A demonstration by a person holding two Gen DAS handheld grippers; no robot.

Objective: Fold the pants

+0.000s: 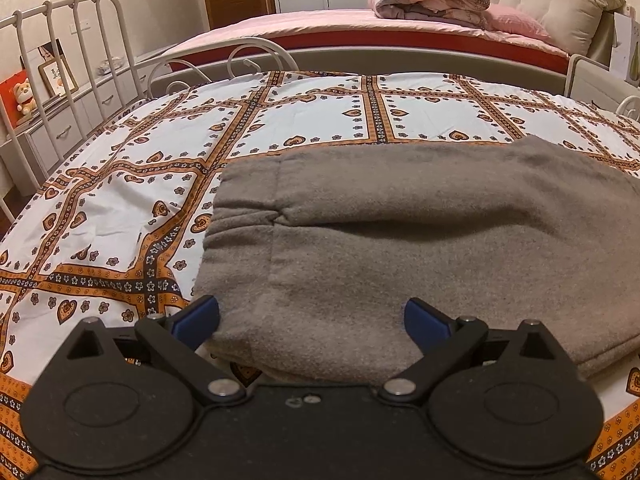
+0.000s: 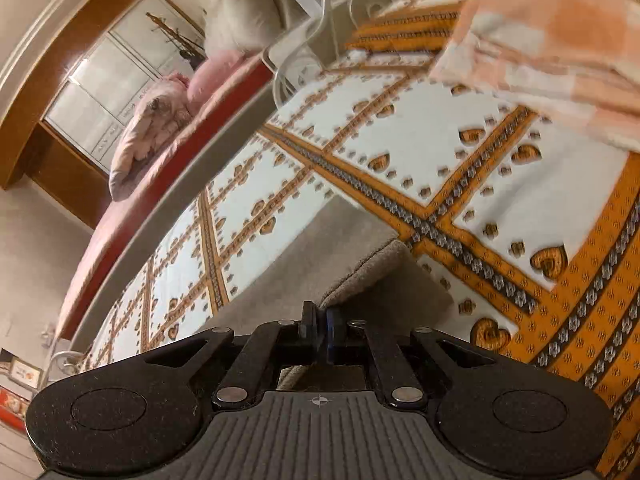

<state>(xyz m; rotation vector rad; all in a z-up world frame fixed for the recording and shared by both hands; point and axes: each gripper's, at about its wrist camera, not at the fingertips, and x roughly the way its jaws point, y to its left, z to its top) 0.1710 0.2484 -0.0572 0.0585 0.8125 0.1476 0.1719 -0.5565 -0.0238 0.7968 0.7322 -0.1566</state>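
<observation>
Grey fleece pants (image 1: 400, 240) lie folded on the patterned bedsheet (image 1: 120, 200), waistband end toward the left. My left gripper (image 1: 312, 320) hovers open over the pants' near edge, its blue pads (image 1: 198, 318) spread wide and touching nothing. In the right wrist view the pants (image 2: 300, 256) stretch away to the left, and one edge of them rises off the sheet (image 2: 480, 184) into my right gripper (image 2: 320, 328), which is shut on that grey fabric. A shadow lies under the raised fold.
A white metal bed rail (image 1: 80, 40) runs along the left side. Behind stands a second bed with a rolled pink quilt (image 1: 420, 0). A folded peach-and-white cloth (image 2: 560, 40) lies on the sheet at the far right.
</observation>
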